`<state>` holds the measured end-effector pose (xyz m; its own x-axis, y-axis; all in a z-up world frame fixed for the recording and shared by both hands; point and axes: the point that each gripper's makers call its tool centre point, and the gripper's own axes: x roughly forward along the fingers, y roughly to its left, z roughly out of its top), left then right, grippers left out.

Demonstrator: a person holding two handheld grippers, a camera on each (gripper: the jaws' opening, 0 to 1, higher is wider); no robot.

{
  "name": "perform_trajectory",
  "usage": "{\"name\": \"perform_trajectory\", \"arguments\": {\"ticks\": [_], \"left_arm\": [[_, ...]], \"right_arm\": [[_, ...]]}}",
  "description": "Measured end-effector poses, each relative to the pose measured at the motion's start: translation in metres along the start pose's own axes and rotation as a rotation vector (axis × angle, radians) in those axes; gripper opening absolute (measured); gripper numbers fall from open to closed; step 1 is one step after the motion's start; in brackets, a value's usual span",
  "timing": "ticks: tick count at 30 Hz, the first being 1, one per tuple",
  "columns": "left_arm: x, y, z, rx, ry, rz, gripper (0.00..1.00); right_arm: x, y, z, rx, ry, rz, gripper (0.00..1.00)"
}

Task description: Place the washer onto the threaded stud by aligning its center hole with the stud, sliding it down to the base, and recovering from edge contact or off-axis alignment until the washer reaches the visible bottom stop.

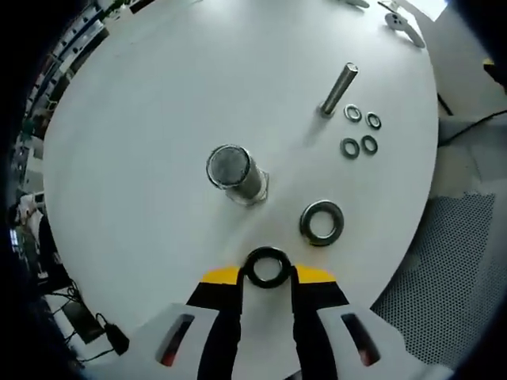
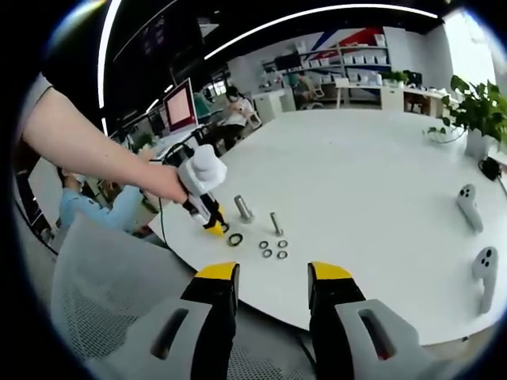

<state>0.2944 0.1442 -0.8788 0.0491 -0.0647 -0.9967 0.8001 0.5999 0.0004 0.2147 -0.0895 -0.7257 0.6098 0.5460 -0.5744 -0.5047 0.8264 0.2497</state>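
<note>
In the left gripper view, the left hand-held gripper [image 1: 268,273] sits at the bottom centre, its yellow-tipped jaws closed on a dark washer [image 1: 267,267] held just above the white desk [image 1: 142,158]. Just above it in the frame stands the large threaded stud [image 1: 235,174]; a second large washer [image 1: 322,222] lies flat to the right. At upper right a thinner bolt [image 1: 338,89] stands beside four small washers [image 1: 360,132].

In the right gripper view, the right hand-held gripper [image 2: 272,279] hangs wide apart and empty off the desk's near edge. Two white controllers [image 2: 478,237] rest at the right.
</note>
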Motion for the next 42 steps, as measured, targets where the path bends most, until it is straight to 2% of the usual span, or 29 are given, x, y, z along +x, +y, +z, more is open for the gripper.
{"name": "perform_trajectory", "arguments": {"ticks": [3, 14, 23, 25, 29, 36, 38, 42], "left_arm": [[-0.0002, -0.0001, -0.0003, -0.004, 0.008, 0.006, 0.22], [-0.0003, 0.0004, -0.0008, -0.022, -0.033, 0.005, 0.22], [-0.0014, -0.0031, 0.0012, -0.042, -0.019, -0.009, 0.26], [-0.0015, -0.0049, 0.0019, -0.012, -0.020, -0.003, 0.28], [-0.0011, -0.0041, 0.0025, -0.018, -0.021, 0.004, 0.28], [-0.0008, -0.0037, 0.0024, -0.005, -0.045, 0.006, 0.27], [-0.0007, -0.0046, 0.0029, 0.017, -0.061, 0.004, 0.22], [-0.0008, -0.0035, 0.0037, 0.009, -0.054, 0.001, 0.22]], "right_arm": [[-0.0001, -0.0001, -0.0006, 0.001, 0.002, -0.001, 0.37], [-0.0008, -0.0016, 0.0004, 0.005, -0.003, -0.008, 0.37], [-0.0010, -0.0028, 0.0013, 0.014, -0.009, -0.011, 0.36], [-0.0010, -0.0026, 0.0014, 0.013, -0.010, -0.010, 0.36], [-0.0011, -0.0028, 0.0024, 0.014, -0.015, -0.010, 0.36], [-0.0010, -0.0027, 0.0025, 0.017, -0.017, -0.010, 0.36], [-0.0010, -0.0026, 0.0024, 0.017, -0.016, -0.009, 0.36], [-0.0009, -0.0021, 0.0022, 0.015, -0.016, -0.007, 0.36]]}}
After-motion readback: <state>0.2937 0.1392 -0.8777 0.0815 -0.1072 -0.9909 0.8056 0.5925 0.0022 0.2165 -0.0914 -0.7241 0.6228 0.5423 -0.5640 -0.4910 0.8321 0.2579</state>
